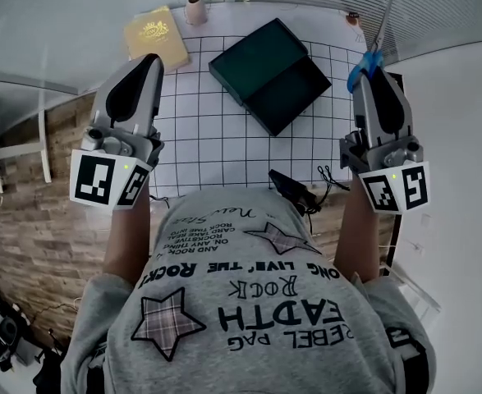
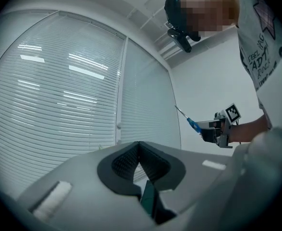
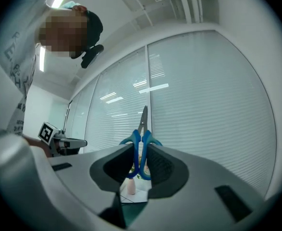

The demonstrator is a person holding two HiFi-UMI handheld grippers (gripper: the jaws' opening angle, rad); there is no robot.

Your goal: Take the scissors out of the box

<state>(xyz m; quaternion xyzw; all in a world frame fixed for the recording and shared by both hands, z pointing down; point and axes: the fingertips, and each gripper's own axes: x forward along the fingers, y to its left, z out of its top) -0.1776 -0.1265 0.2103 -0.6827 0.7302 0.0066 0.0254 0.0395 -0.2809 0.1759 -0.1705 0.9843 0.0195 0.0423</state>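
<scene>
Scissors (image 3: 142,121) pinched by handles btwn right gripper (image 3: 140,153) fingers (image 3: 162,166), blades sticking out.

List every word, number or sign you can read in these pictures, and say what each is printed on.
"LIVE THE ROCK": grey star-print T-shirt, upside down in the head view.
"ROCK": same shirt, outlined letters.
"EBEL": same shirt, first letter unclear.
Shirt's small print: too blurred.
Yellow book with gold emblem: unreadable.
Black-and-white marker cubes: patterns, no words.

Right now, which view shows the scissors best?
Right gripper view: the scissors sit centred, blue handles clamped in the right gripper. Head view shows only handle and blade past the gripper's tip; left gripper view shows them tiny.
</scene>
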